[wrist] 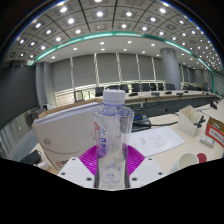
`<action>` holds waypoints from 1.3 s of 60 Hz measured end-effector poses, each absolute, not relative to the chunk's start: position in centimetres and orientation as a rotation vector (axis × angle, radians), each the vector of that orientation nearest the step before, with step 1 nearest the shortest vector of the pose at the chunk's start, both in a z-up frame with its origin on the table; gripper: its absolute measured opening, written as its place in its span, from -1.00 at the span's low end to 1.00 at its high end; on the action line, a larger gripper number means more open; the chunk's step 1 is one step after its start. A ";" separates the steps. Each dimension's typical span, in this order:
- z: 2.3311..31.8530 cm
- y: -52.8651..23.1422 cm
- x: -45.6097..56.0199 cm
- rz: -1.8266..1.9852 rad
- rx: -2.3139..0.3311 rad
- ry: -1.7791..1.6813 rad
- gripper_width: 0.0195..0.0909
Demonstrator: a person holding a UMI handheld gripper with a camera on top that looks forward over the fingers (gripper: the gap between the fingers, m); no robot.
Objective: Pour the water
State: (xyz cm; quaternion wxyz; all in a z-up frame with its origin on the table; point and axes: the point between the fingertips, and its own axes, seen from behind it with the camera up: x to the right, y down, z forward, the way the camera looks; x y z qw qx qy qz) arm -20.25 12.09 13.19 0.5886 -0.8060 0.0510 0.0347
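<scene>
1. Nearest: hand-held gripper (112,166), two pale fingers (78,172) at the bottom with magenta pads (92,158) on the inner faces.
2. Pinched between those pads: a clear bottle (112,138), upright, white cap (114,97) on, both fingers pressing its lower sides.
3. Just beyond, to the left of the bottle: an open laptop (62,130), back of its pale lid facing this way, on the desk (160,150).
4. To the right of the bottle: white papers (155,140) flat on the desk, then a white cup-like thing (191,122) and a brown box (214,132) farther right.
5. Farther off: rows of desks with dark chairs (150,89).
6. Farthest: grey blinds (108,68) across the wall, ceiling spotlights (98,14) and a green light strip above.
</scene>
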 end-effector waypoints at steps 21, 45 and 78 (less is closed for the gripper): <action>22.5 8.3 -20.5 0.873 -1.678 0.654 -0.60; 21.3 7.6 -15.4 1.630 -1.169 1.317 -0.60; 19.8 7.4 -14.1 1.653 -1.177 1.392 -0.60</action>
